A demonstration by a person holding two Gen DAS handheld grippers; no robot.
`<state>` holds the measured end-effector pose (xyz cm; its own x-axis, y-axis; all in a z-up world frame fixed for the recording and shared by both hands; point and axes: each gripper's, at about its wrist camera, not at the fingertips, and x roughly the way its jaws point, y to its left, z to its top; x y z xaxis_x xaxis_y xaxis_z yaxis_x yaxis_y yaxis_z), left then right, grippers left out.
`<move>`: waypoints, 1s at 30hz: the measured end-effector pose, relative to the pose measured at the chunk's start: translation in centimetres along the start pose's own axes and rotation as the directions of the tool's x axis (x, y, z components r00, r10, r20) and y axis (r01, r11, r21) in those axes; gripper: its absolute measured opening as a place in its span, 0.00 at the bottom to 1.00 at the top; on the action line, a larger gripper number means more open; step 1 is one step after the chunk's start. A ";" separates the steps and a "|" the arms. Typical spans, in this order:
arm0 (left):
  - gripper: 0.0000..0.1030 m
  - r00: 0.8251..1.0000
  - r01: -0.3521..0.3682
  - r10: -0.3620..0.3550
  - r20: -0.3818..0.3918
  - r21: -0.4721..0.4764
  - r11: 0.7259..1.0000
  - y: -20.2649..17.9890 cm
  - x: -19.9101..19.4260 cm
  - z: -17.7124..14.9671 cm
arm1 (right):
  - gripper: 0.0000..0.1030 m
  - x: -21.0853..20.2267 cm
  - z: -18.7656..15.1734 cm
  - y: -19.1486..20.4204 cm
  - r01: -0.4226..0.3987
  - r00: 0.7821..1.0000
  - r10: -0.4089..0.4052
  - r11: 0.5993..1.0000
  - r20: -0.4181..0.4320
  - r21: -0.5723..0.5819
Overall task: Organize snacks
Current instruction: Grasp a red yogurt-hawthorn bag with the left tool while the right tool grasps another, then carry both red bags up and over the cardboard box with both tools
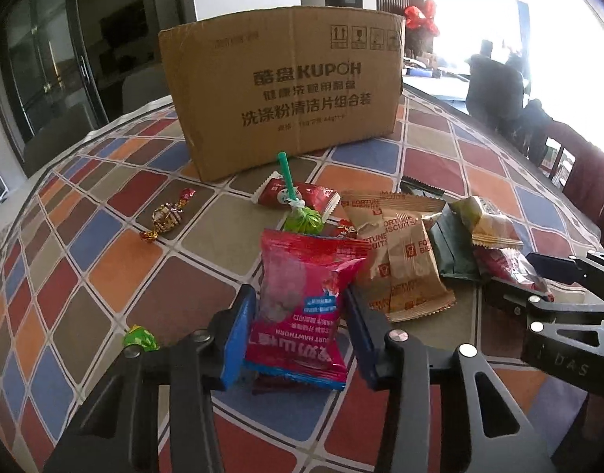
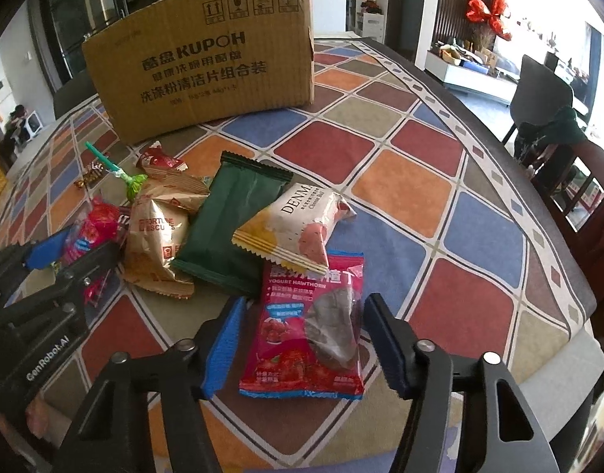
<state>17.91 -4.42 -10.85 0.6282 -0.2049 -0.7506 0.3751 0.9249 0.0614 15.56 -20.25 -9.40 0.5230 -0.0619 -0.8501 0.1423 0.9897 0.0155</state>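
A pink yogurt hawthorn packet point(image 1: 298, 307) stands tipped up off the checked tablecloth point(image 1: 116, 268), squeezed between the blue pads of my left gripper point(image 1: 298, 331), which is shut on it. In the right wrist view that gripper point(image 2: 77, 252) shows at the left edge with the packet point(image 2: 93, 228) in it. A second hawthorn packet point(image 2: 305, 327) lies flat between the pads of my right gripper point(image 2: 302, 339). The pads stand close beside its edges and the packet is not deformed, so the gripper is open. The right gripper point(image 1: 530, 283) also shows in the left wrist view.
A tall cardboard box point(image 1: 282, 90) stands at the back of the table. In front lie a green lollipop point(image 1: 298, 216), Fortune biscuit packets point(image 1: 404, 260), a dark green packet point(image 2: 235, 228), a cheese snack packet point(image 2: 298, 224), a red packet point(image 1: 298, 193), a gold candy point(image 1: 168, 216) and a green candy point(image 1: 140, 339). Chairs point(image 2: 577, 181) stand by the right edge.
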 end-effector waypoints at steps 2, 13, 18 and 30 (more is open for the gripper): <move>0.40 1.000 -0.002 0.002 0.000 0.000 1.000 -0.1 -0.1 -0.2 | 0.53 0.0 -0.1 -0.1 0.001 1.000 -0.001 1.000 0.004 0.001; 0.35 1.000 0.019 -0.018 0.017 -0.064 0.998 -0.6 -2.3 -0.5 | 0.43 -1.4 -0.5 -0.5 -0.052 0.998 0.051 0.999 0.024 0.011; 0.35 0.999 0.021 -0.018 0.030 -0.099 0.995 -1.1 -3.7 -0.7 | 0.43 -2.8 -0.9 -0.6 -0.081 0.996 0.080 0.997 0.050 0.009; 0.35 0.995 0.015 0.000 0.104 -0.144 0.990 -1.7 -7.7 -0.3 | 0.43 -6.3 -1.0 -0.6 -0.135 0.978 0.136 0.991 0.159 -0.018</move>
<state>12.21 -4.30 -5.42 0.6957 -0.2370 -0.6781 0.2826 0.9582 -0.0450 11.36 -20.32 -4.55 0.6640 0.0534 -0.7458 0.0553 0.9912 0.1202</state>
